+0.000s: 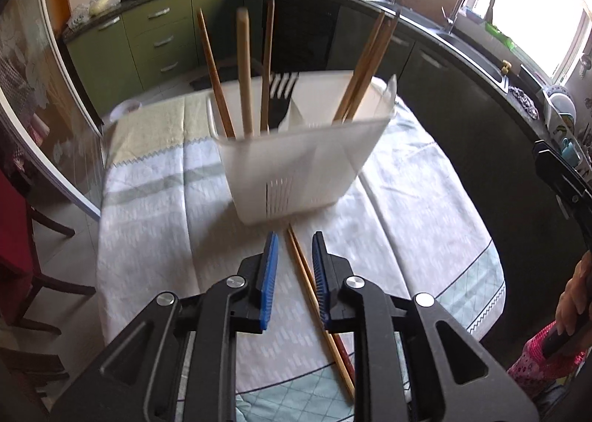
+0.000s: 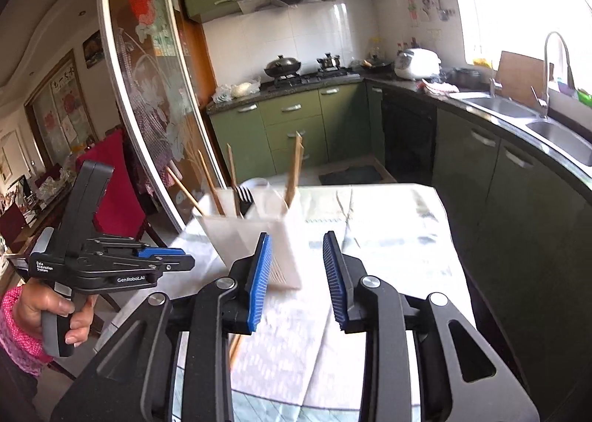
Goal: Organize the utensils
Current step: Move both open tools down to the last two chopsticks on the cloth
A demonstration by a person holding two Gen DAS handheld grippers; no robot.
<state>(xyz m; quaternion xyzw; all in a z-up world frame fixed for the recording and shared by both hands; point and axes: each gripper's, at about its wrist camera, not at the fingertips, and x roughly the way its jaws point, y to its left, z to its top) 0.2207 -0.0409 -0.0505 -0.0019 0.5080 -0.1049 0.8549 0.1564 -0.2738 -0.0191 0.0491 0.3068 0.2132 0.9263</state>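
A white plastic utensil holder (image 1: 296, 166) stands on the table and holds several wooden chopsticks (image 1: 244, 70) and a black fork (image 1: 280, 96). It also shows in the right wrist view (image 2: 251, 237). A pair of chopsticks (image 1: 314, 296) lies on the cloth in front of the holder. My left gripper (image 1: 295, 242) is open and empty above this pair, its blue pads (image 1: 272, 266) on either side. My right gripper (image 2: 296, 240) is open and empty, raised above the table near the holder. The left gripper (image 2: 174, 257) shows at the left of the right wrist view.
The table has a white and pale green cloth (image 1: 155, 207). A red chair (image 2: 114, 181) stands at the table's left. Dark counters with a sink (image 2: 518, 111) run along the right. A glass sliding door (image 2: 148, 96) is at the left.
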